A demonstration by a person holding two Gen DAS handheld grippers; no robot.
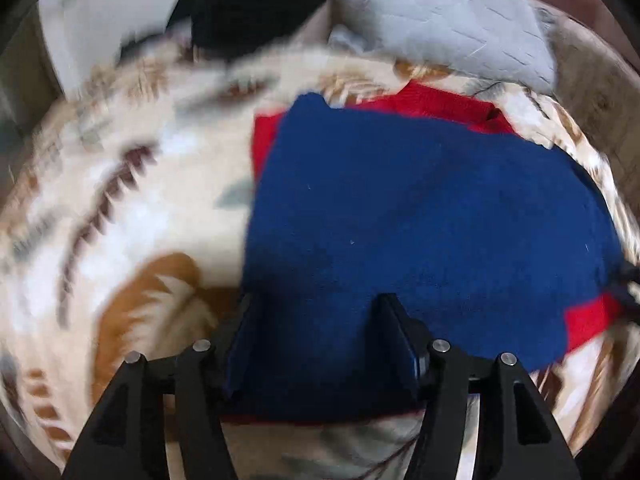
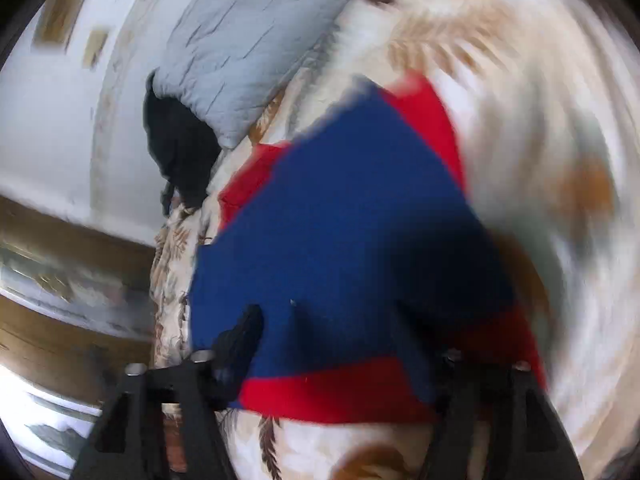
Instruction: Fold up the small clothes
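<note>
My left gripper (image 1: 316, 332) stands released over the blue and red garment (image 1: 420, 216), which lies folded at centre frame on the patterned blanket (image 1: 120, 200). My right gripper (image 2: 332, 340) seems parted too, though blurred. This fold looks done; dark clothes (image 1: 248, 4) upper left remain.

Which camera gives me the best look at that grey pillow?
The left wrist view: the grey pillow lies fairly sharp along the top, its stitched lines visible, behind the blue-and-red garment. The right wrist view shows the pillow too, but tilted and more blurred.
</note>
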